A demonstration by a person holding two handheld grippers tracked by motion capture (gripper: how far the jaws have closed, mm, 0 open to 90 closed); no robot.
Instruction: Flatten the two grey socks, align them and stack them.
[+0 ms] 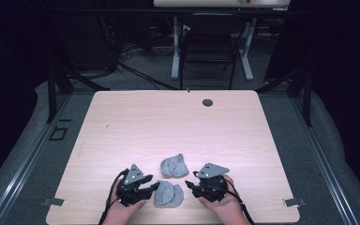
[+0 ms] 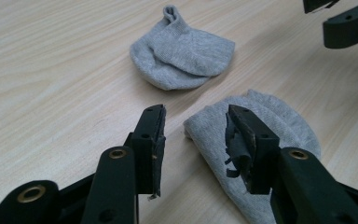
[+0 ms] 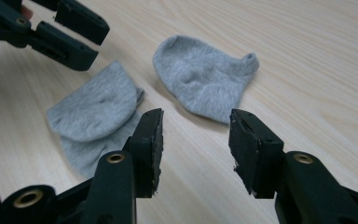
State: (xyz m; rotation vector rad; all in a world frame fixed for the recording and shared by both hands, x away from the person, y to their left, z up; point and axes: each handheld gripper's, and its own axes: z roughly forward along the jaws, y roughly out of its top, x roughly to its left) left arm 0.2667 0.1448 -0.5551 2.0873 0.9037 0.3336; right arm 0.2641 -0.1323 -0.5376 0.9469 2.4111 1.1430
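Dim room beyond, with a dark chair [image 1: 209,47] and white desk legs at the far side; up front, a pale wood-grain worktop [image 1: 168,126] with a small dark round grommet [image 1: 207,102] near its far edge. On the near part of that worktop, 2 small grey knitted ankle socks, both folded over into rounded lumps. Farther folded sock [image 1: 174,166] lying free, midway between the hands and a little beyond them, apart from both claws. Nearer folded sock [image 1: 168,194] flat on the wood directly between the 2 claws, long axis running roughly across from one hand to the other.

Left claw [image 2: 193,140] black, spread fairly wide, nothing pinched: one worn pad over bare wood, the other hanging over the near edge of that nearer sock, so this hand the closer of the 2. Right claw [image 3: 196,149] black, gaping wide and empty, just beside the same sock yet over bare wood, farther sock straight ahead of its tips.

Likely next: a pinch on the farther sock, best reached from the right.
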